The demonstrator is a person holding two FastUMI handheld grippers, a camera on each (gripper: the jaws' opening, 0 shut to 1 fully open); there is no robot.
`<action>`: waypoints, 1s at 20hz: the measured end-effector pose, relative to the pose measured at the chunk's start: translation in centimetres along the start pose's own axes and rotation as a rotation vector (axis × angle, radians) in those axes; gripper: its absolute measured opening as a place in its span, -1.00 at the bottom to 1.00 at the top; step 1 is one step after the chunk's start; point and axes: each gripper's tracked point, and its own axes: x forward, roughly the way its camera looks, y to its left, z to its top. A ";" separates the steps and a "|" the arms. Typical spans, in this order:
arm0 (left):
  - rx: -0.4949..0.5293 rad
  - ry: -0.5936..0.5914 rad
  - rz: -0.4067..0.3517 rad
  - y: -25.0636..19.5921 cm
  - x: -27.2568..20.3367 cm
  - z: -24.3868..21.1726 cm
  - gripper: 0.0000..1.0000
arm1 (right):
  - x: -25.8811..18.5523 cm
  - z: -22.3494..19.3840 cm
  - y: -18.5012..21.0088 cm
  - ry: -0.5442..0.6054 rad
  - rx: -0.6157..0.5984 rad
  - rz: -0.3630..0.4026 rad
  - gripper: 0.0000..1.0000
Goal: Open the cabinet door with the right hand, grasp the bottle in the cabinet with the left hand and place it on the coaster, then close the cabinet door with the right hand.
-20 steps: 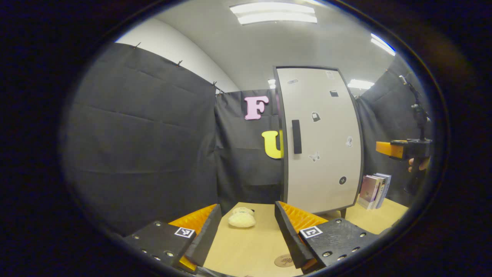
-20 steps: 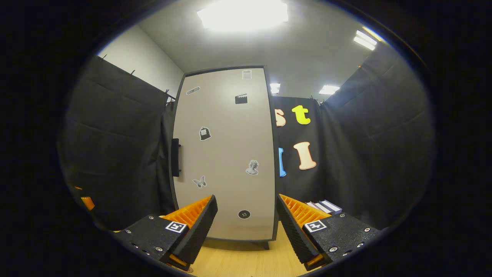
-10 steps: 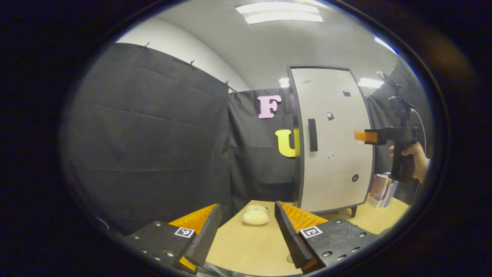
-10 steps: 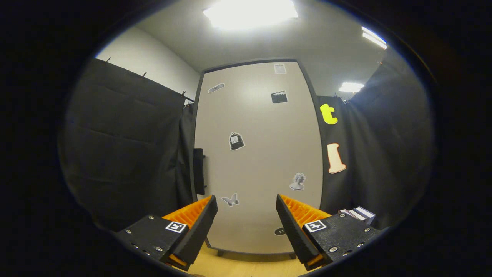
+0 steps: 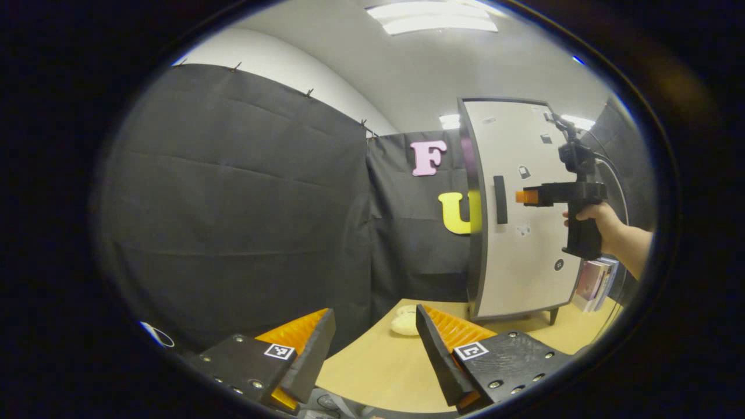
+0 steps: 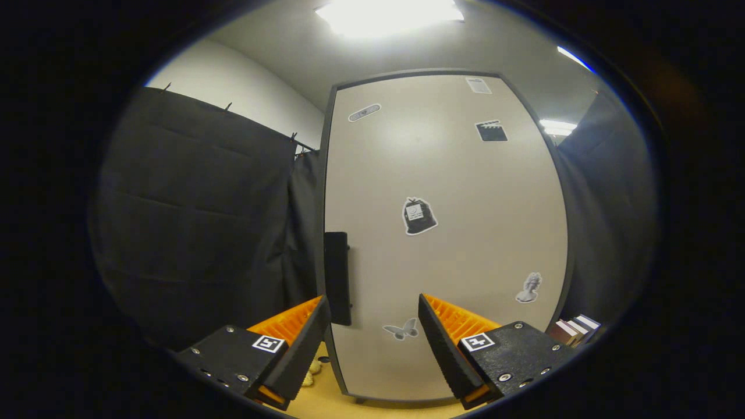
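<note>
The tall pale-grey cabinet door (image 6: 442, 233) stands shut on the wooden worktop (image 5: 378, 372), so the spread right tongs (image 6: 372, 326) should straddle its black bar handle (image 6: 337, 278) squarely, while the left tongs (image 5: 375, 343) wait spread.

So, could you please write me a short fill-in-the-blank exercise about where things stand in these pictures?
1. The cabinet door is ____.
2. The door's dark handle is on its ____ edge in the right gripper view.
3. The right gripper, held by a hand, points at the ____.
4. Both the left gripper and the right one have their fingers ____.

Missing words: shut; left; door; open
</note>
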 end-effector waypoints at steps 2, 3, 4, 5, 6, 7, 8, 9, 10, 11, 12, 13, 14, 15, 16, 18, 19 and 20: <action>-0.003 0.009 0.018 1.0 0.1 -0.5 0.67 | 1.6 -0.1 1.3 0.010 -0.007 0.005 0.86; -0.007 0.014 0.026 1.5 0.1 -0.9 0.67 | 2.4 -0.5 1.8 0.025 -0.011 0.005 0.83; -0.012 0.019 0.034 2.0 0.0 -0.9 0.67 | 3.2 -0.8 2.2 0.041 -0.014 0.008 0.80; -0.016 0.021 0.040 2.4 -0.1 -1.1 0.67 | 4.0 -0.9 2.8 0.053 -0.016 0.006 0.76; -0.017 0.023 0.047 2.9 -0.2 -1.2 0.67 | 4.8 -1.0 3.0 0.062 -0.021 -0.001 0.75; -0.014 0.026 0.053 3.3 -0.2 -1.4 0.67 | 5.7 -1.1 3.0 0.070 -0.030 -0.014 0.68; -0.010 0.030 0.060 3.7 -0.2 -1.5 0.67 | 6.3 -1.3 2.9 0.084 -0.042 -0.027 0.66; -0.006 0.030 0.065 4.2 -0.3 -1.6 0.67 | 6.9 -1.5 2.9 0.096 -0.045 -0.035 0.58; -0.004 0.029 0.069 4.5 -0.4 -1.5 0.67 | 7.4 -1.6 2.9 0.108 -0.043 -0.043 0.50; -0.005 0.028 0.072 4.8 -0.5 -1.7 0.72 | 7.6 -1.8 3.0 0.118 -0.038 -0.052 0.31; -0.008 0.028 0.072 4.9 -0.4 -1.7 0.67 | 8.0 -2.0 3.0 0.129 -0.036 -0.057 0.17; -0.013 0.030 0.072 4.9 -0.4 -1.8 0.67 | 7.7 -2.3 3.3 0.140 -0.026 -0.055 -0.03; -0.017 0.031 0.070 4.9 -0.3 -1.8 0.72 | 8.0 -2.1 3.2 0.125 -0.013 -0.066 -0.17; -0.018 0.032 0.068 4.9 -0.1 -2.0 0.67 | 7.9 -2.4 3.2 0.135 -0.004 -0.068 -0.39; -0.018 0.032 0.064 4.8 -0.1 -1.9 0.67 | 8.2 -2.3 3.2 0.139 0.003 -0.068 -0.46; -0.021 0.025 0.050 4.6 0.0 -1.8 0.67 | 7.7 -2.3 3.3 0.160 0.004 -0.050 -0.59; -0.022 0.022 0.041 4.5 0.0 -1.8 0.67 | 7.6 -2.3 3.3 0.160 0.001 -0.038 -0.59; -0.021 0.019 0.031 4.3 0.2 -1.8 0.67 | 7.4 -2.2 3.3 0.161 0.002 -0.024 -0.59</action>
